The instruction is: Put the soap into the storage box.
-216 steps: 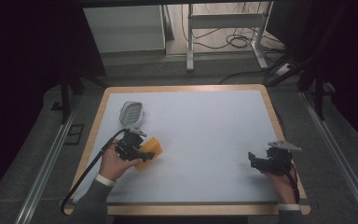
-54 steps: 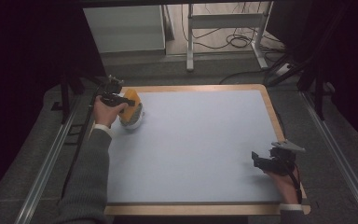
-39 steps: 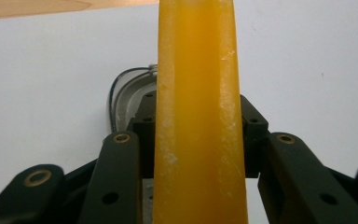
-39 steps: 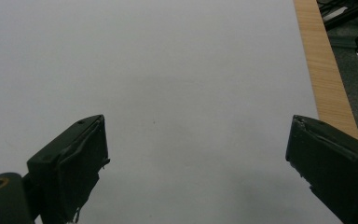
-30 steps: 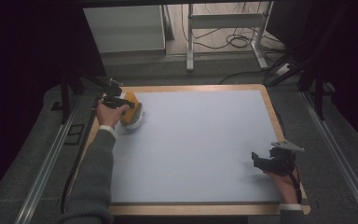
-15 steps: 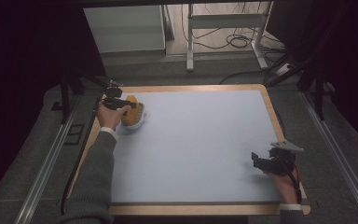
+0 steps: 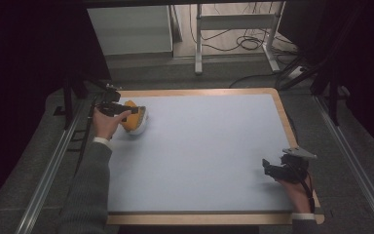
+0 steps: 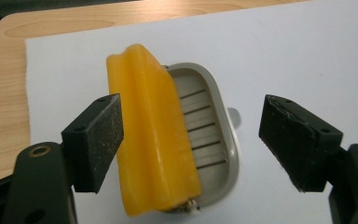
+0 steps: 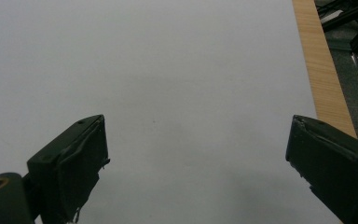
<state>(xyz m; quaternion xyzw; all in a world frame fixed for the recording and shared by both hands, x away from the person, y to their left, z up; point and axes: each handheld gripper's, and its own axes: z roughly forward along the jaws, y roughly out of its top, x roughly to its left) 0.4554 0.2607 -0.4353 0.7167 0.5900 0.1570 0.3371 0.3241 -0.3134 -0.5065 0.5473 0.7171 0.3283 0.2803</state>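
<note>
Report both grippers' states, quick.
Left gripper: open, jaws apart over the yellow soap bar lying tilted on the grey soap dish.
Right gripper: open, holding nothing, above the table.

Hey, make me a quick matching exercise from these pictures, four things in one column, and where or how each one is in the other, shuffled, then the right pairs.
Things:
1. soap
2. soap dish
3. left gripper
4. right gripper

Places or states:
A. grey, slotted, at the mat's far left corner
B. open over bare mat, near the right edge
C. yellow, lying along one side of the dish
D. open, jaws either side of the dish

Pairs: 1-C, 2-A, 3-D, 4-B
</note>
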